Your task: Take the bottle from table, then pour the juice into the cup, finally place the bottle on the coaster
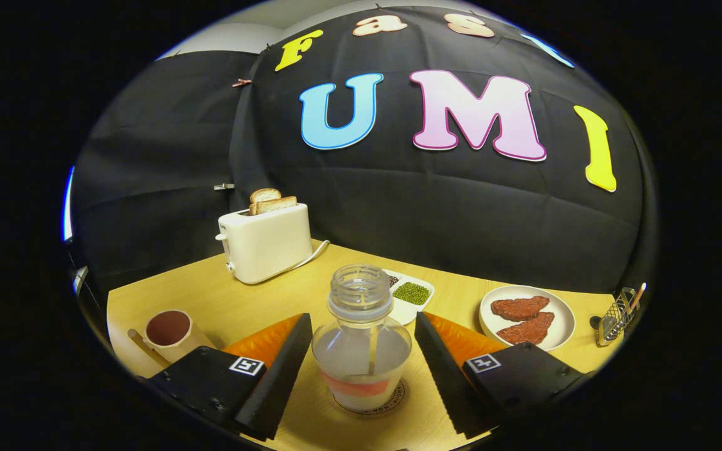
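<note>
Now upright bottle (pixel 361 341) on coaster (pixel 398 396), gripper (pixel 361 376) jaws clear either side.

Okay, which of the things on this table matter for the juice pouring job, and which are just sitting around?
For the job: bottle, standing on the coaster between the open tool fingers, neither touching it; cup.

Just lying about: toaster with toast, divided dish, plate of patties, wire holder.

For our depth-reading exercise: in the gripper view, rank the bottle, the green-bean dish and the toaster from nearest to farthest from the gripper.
1. Bottle: between the open fingers of the gripper, untouched by either, standing on the coaster.
2. Green-bean dish: just beyond the bottle, slightly right.
3. Toaster: farthest, back left by the wall, with toast in it.
</note>
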